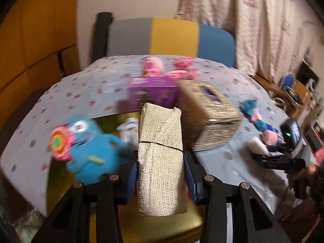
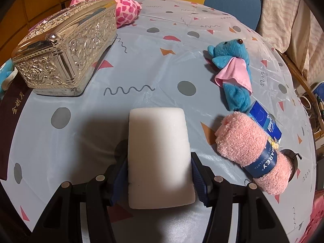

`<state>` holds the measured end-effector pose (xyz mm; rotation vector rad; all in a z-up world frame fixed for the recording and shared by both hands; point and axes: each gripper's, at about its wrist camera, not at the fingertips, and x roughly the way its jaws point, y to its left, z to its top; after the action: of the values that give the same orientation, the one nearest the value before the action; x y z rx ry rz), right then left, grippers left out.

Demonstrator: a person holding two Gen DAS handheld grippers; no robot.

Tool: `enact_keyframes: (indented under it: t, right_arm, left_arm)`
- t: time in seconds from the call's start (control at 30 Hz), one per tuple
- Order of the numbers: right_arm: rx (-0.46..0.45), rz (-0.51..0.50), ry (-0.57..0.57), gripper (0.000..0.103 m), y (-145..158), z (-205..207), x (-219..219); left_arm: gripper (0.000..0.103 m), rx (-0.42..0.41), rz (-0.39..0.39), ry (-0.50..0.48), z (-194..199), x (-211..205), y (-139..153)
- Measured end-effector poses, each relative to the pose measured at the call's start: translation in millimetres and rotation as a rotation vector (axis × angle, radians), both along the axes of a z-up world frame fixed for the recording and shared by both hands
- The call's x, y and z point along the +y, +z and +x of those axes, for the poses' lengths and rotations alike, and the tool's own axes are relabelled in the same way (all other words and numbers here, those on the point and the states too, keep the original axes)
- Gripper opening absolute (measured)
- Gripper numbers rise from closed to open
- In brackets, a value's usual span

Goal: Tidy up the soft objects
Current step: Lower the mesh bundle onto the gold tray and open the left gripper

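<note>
My left gripper (image 1: 160, 160) is shut on a beige mesh cloth bundle (image 1: 160, 133), held upright above a gold-lined open box (image 1: 162, 226). In that box lie a blue plush with a round lollipop (image 1: 89, 154) and a white soft item (image 1: 129, 129). In the right wrist view my right gripper (image 2: 158, 162) is shut on a white sponge block (image 2: 160, 141) just over the tablecloth. A rolled pink dishcloth with a blue band (image 2: 249, 151) lies to its right. Beyond it is a blue plush with a pink cape (image 2: 232, 70). A pink spotted plush (image 2: 121, 6) sits at the far edge.
An ornate silver casket (image 2: 64, 50) stands left of centre on the patterned tablecloth (image 2: 162, 46), with a purple carton (image 1: 151, 93) behind it. A dark box with gold characters (image 2: 12, 111) is at the left edge. A colour-block chair (image 1: 172, 36) and curtains stand behind the table.
</note>
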<state>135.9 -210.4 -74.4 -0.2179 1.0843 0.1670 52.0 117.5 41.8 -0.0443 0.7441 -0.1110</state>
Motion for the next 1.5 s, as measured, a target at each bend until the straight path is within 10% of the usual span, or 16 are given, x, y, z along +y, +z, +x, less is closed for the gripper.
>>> enact_keyframes:
  t: [0.4,0.73,1.07,1.5]
  right_arm:
    - [-0.002,-0.009,0.008,0.058,1,0,0]
    - [0.003,-0.007,0.007,0.058,1,2,0]
    - [0.009,-0.016,0.002,0.057,0,6,1]
    - [0.087,-0.012,-0.126,0.056,13,0,16]
  left_arm:
    - [0.042,0.062,-0.086,0.29,-40,129,-26]
    - [0.072,0.137,-0.05,0.284,-34,122,-57]
    - [0.072,0.07,0.034,0.381,-38,126,-50]
    - [0.072,0.014,-0.059,0.395,-47,134,-32]
